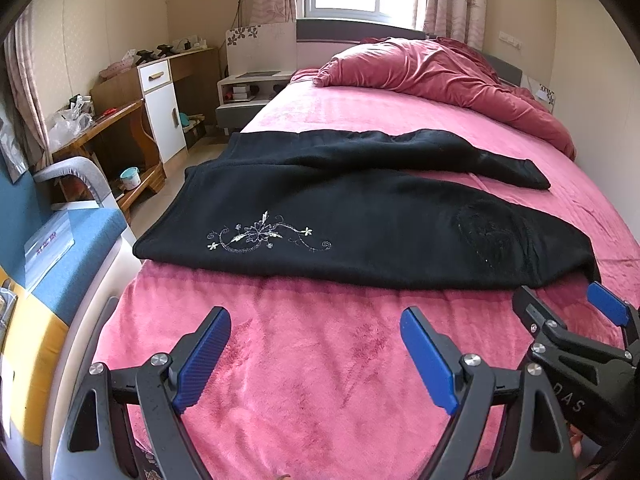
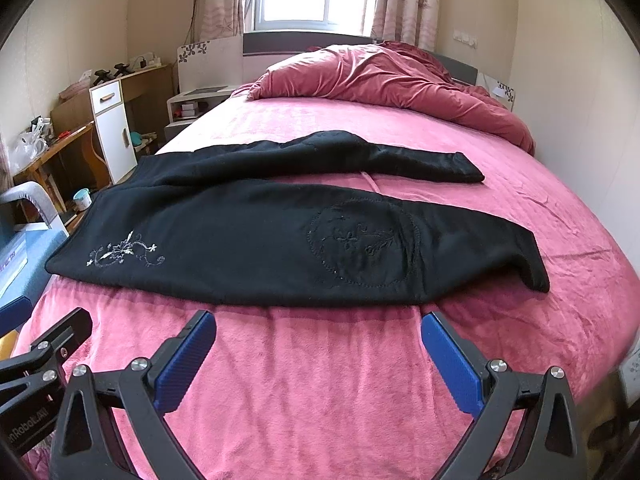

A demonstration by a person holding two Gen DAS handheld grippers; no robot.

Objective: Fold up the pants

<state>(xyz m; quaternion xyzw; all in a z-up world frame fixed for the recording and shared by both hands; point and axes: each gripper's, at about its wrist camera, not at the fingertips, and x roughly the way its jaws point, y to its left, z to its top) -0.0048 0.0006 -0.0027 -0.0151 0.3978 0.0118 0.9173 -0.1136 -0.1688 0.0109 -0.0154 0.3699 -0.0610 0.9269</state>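
Note:
Black pants (image 1: pixel 360 220) lie spread flat across the pink bed, waistband at the left edge, two legs running right. White flower embroidery (image 1: pixel 260 236) sits near the waist. The pants also show in the right wrist view (image 2: pixel 280 240), with a dark stitched oval on the near leg. My left gripper (image 1: pixel 316 320) is open and empty, above the blanket just in front of the pants' near edge. My right gripper (image 2: pixel 318 326) is open and empty, also just short of the near edge. The right gripper shows in the left wrist view (image 1: pixel 560 304) by the near leg's cuff.
The pink blanket (image 1: pixel 320 380) covers the bed. A crumpled red duvet (image 1: pixel 440 76) lies at the far end. A blue and yellow bench (image 1: pixel 60 264) stands at the left of the bed. A desk, a white cabinet (image 1: pixel 164 108) and a nightstand line the left wall.

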